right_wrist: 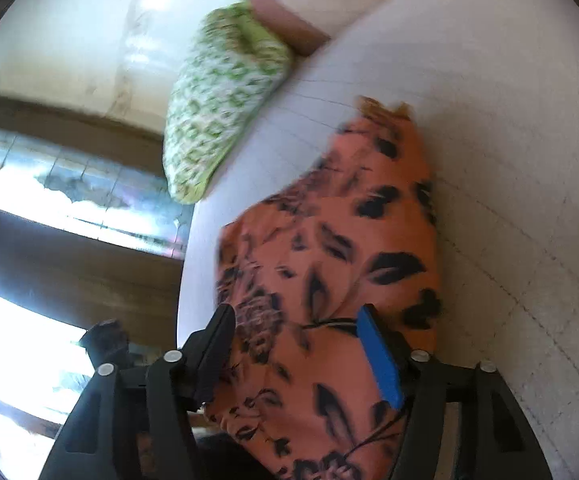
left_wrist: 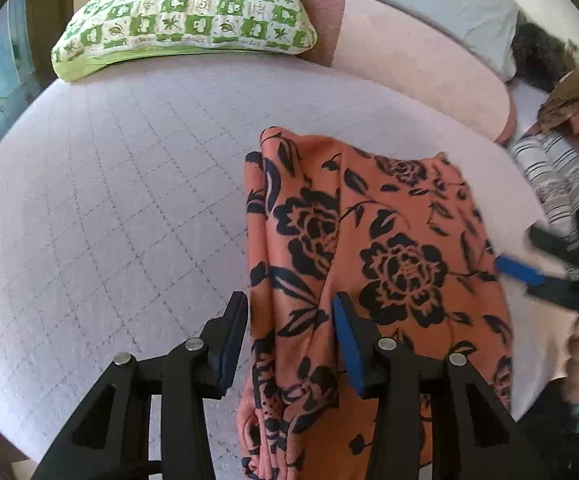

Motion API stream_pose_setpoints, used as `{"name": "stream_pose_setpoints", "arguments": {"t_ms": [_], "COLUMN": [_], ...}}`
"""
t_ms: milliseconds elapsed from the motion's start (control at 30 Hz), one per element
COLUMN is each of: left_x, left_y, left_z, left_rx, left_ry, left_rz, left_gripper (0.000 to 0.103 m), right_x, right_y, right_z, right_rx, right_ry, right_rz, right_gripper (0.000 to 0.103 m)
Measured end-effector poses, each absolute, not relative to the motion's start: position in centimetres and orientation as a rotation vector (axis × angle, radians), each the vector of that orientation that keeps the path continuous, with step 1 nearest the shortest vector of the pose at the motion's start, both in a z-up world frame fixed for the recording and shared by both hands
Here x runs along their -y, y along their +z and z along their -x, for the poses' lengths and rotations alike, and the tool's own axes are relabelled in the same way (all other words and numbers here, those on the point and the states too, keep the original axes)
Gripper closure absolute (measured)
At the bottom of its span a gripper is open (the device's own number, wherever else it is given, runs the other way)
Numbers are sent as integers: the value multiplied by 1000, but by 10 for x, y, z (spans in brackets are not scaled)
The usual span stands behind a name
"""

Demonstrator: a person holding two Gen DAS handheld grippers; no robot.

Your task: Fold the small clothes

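**Mid-fold: both grippers over the garment**

Left gripper part open, jaws astride a folded ridge of the orange floral garment, no clear pinch. Right gripper open, cloth between jaws, ungripped. Garment lies partly folded on the quilted bed. Next, likely: close on edges, fold over.

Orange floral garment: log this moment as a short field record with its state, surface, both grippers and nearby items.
garment: orange cloth with black flower print, partly folded, layered edge on its left
surface: pale pink quilted bed cover
left gripper: jaws apart, astride the garment's layered edge, pads not pressing
right gripper: jaws apart over the garment
nearby: green-and-white patterned pillow, apart from the garment
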State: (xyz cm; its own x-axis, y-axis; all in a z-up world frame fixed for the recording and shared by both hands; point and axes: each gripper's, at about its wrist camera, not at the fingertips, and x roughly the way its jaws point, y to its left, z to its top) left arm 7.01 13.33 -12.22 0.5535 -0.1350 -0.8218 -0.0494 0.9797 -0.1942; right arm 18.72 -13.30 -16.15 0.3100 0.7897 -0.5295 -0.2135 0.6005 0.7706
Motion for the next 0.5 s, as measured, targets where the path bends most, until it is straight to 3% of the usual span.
{"name": "stream_pose_setpoints", "arguments": {"t_ms": [167, 233, 300, 433, 500], "left_x": [-125, -123, -125, -124, -123], "left_y": [-117, -117, -117, -116, -115], "left_z": [-62, -58, -56, -54, -54], "left_rx": [-957, -957, -957, -962, -965], "left_ry": [11, 24, 22, 31, 33], "left_rz": [179, 172, 161, 151, 158], "left_gripper": [44, 43, 43, 43, 43], "right_x": [123, 130, 136, 126, 120], "right_y": [-163, -187, -172, -149, -172], "right_z": [-200, -206, -202, -192, -200], "right_rx": [-1041, -1082, -1071, -1011, -1081], "right_ry": [693, 676, 665, 710, 656], "right_rz": [-582, -649, -674, -586, -503], "right_gripper": [21, 24, 23, 17, 19]}}
